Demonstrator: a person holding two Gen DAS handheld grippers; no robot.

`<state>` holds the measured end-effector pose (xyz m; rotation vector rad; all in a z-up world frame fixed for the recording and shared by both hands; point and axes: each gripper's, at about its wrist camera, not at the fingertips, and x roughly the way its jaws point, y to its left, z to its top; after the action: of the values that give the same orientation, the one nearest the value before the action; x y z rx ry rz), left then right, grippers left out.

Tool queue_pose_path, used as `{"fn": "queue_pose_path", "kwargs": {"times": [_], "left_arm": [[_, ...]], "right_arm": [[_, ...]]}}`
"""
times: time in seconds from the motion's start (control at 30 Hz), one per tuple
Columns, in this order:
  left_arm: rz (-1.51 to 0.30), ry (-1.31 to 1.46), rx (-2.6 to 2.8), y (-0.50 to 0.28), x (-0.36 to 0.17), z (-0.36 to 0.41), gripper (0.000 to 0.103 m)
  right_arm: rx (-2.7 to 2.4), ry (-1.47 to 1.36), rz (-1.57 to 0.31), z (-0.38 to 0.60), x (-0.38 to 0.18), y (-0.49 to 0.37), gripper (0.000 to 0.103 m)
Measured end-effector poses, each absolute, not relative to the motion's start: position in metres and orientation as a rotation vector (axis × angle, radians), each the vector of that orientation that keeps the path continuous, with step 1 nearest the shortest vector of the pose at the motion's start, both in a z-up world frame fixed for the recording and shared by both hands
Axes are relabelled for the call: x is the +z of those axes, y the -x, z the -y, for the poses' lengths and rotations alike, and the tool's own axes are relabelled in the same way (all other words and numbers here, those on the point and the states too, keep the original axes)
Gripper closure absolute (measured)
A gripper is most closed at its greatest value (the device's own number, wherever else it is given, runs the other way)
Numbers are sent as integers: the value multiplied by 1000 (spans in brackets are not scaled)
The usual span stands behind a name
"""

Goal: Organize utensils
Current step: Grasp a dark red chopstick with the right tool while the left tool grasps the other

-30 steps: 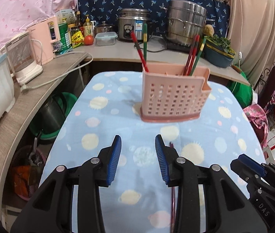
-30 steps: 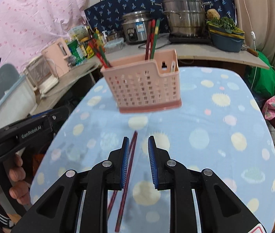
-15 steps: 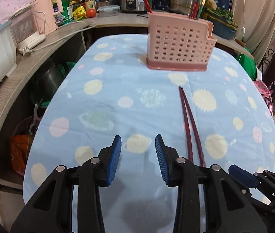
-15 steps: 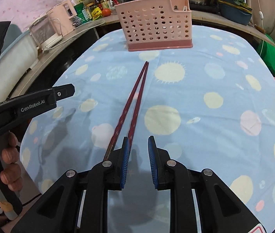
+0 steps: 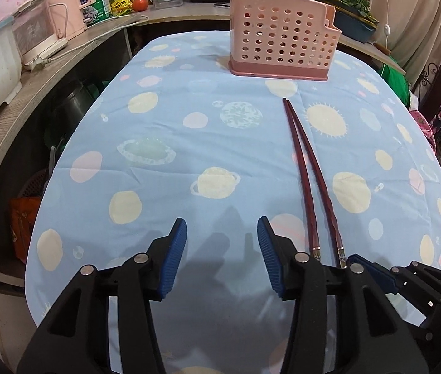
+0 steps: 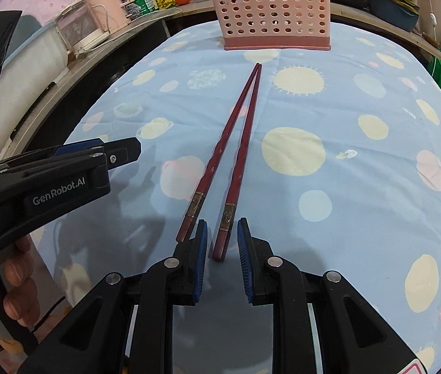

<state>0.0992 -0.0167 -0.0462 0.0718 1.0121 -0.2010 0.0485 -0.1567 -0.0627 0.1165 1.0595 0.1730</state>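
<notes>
Right wrist view showed the right gripper point(image 6: 220, 243) narrowly parted, one chopstick's butt between its pads, contact unclear. Both chopsticks point(image 6: 236, 143) lay on the tablecloth point(image 6: 345, 99), pointing toward the pink holder point(image 6: 270, 12). Beside them the left gripper point(image 5: 222, 249) was opening, empty. Holder's contents were cut off.

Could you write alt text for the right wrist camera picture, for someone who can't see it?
The right gripper has open blue-padded jaws around the thick end of one of two dark red chopsticks lying on a blue planet-print tablecloth. A pink perforated plastic utensil holder stands beyond; the left gripper is at left.
</notes>
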Motion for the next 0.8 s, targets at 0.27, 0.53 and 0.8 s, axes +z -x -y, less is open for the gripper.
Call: {"fn": "queue_pose_path", "kwargs": {"times": [0.27, 0.53, 0.8], "left_arm": [[-1025, -85, -221, -96, -51, 24, 53], [-1037, -111, -277, -90, -55, 41, 47], [-1081, -122, -332, -86, -67, 60, 46]], "right_arm": [[138, -126, -1051, 166, -64, -48, 95], [63, -181, -1033, 190, -64, -44, 96], [51, -201, -1029, 197, -65, -41, 96]]}}
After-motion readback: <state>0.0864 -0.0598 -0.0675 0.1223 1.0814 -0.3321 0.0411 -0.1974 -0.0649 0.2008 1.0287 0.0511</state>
